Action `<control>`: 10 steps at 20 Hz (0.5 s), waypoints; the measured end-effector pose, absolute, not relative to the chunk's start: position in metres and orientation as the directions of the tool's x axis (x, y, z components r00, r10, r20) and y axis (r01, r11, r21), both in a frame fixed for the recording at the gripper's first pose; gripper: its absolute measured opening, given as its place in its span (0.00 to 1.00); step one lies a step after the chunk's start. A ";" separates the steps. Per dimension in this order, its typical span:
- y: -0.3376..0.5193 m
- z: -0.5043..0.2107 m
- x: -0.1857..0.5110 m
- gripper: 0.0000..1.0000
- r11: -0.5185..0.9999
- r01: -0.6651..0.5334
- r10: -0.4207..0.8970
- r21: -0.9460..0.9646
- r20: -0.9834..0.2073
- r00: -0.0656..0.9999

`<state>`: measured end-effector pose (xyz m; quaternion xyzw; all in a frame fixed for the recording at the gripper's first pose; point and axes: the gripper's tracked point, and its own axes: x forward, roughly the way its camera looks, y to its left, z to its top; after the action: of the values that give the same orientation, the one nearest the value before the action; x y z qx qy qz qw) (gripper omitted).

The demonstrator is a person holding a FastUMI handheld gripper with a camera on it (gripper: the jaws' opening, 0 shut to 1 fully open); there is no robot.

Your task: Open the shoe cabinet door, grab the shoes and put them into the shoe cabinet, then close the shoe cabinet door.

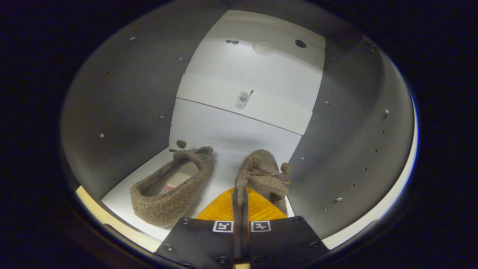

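A: Status? Where does the claw (241,198) stand?

B: Inside the white shoe cabinet (123,112). Its fingers are pressed together on the heel rim of the right fuzzy brown slipper with pom-pom ties (263,173), which sits on the white shelf floor (123,194) near the right wall.

A: The other one?

B: The left fuzzy brown slipper (173,190) lies on the same shelf, just left of the fingers, apart from the held one, toe toward the back panel.

A: So the step is the release?

B: Looks like it. It should let the sole settle flat first, then part the fingers fully and pull straight back, so the fleece doesn't snag and drag the slipper out. It should keep clear of the left slipper. Door closing is still to do.
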<state>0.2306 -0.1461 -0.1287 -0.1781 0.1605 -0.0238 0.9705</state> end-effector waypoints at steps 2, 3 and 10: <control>-0.145 -0.131 0.233 0.02 0.932 -0.009 -0.108 -0.362 -0.303 0.947; -0.145 -0.132 0.234 0.02 0.933 -0.006 -0.111 -0.360 -0.304 0.946; -0.143 -0.139 0.241 0.03 0.944 0.017 -0.126 -0.329 -0.310 0.942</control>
<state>0.2412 -0.1432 -0.1386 -0.1631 0.1658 -0.0368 0.9719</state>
